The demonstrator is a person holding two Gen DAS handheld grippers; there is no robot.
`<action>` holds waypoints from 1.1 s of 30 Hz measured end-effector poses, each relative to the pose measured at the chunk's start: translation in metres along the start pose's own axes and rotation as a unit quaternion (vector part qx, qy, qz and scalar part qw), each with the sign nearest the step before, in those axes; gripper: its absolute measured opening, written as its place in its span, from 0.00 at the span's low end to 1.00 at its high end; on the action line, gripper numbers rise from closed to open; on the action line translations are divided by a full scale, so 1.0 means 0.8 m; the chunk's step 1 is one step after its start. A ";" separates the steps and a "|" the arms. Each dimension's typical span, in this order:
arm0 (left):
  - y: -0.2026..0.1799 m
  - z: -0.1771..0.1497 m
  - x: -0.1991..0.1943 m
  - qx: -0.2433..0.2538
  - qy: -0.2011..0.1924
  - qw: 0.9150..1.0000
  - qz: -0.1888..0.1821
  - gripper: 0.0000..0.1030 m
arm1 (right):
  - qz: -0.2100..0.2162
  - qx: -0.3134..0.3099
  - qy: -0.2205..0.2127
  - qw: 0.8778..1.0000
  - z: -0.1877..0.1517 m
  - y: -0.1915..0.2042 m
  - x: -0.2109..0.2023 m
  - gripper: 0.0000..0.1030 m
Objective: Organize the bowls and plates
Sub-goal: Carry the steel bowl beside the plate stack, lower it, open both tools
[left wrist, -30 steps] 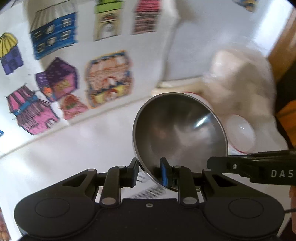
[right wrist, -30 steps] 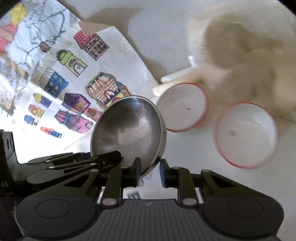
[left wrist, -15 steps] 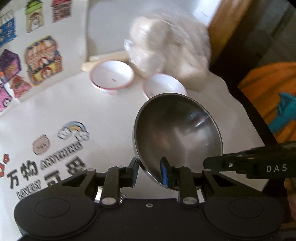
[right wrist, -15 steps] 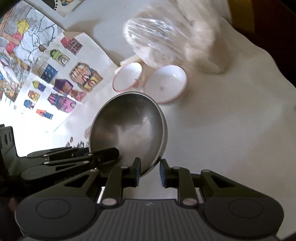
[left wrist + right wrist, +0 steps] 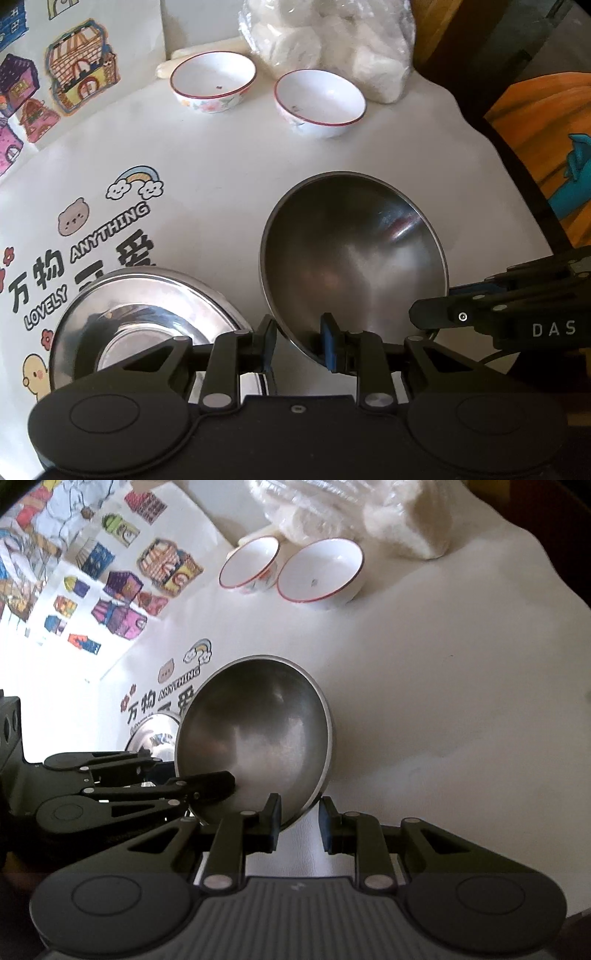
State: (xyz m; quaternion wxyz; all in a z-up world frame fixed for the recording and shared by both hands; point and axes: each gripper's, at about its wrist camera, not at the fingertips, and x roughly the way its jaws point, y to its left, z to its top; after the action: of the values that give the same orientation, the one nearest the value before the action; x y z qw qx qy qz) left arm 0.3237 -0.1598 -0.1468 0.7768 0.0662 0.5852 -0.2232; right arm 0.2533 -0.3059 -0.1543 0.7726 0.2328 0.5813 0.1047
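Note:
A deep steel bowl hangs tilted just above the white table. My left gripper is shut on its near rim. My right gripper is shut on the rim of the same steel bowl from the other side; one of its fingers shows in the left wrist view. A shiny shallow steel plate lies on the table just left of the bowl. Two white bowls with red rims stand side by side at the far end.
A clear plastic bag of white lumps sits behind the white bowls. Coloured house drawings cover the far left. The table's edge runs down the right, with an orange thing beyond it.
Both grippers have carried the steel bowl away from the drawings and white bowls toward the near part of the table. The steel plate has come into view at lower left.

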 end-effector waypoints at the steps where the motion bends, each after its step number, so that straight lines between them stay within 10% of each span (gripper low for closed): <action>1: 0.000 0.000 0.000 0.000 -0.001 1.000 0.002 0.27 | 0.000 -0.002 0.002 1.000 0.003 0.001 0.002 0.24; 20: -0.003 0.006 0.006 -0.030 0.000 0.999 0.017 0.30 | 0.000 -0.028 0.007 1.000 0.013 0.004 0.007 0.24; 33: -0.001 0.010 -0.024 -0.047 -0.016 0.999 0.018 0.60 | 0.001 -0.015 -0.010 1.000 0.009 -0.006 -0.010 0.34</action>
State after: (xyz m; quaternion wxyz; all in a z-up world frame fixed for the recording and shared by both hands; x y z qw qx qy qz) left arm 0.3266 -0.1581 -0.1261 0.7921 0.0363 0.5814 -0.1826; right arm 0.2568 -0.3155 -0.1484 0.7819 0.2227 0.5713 0.1124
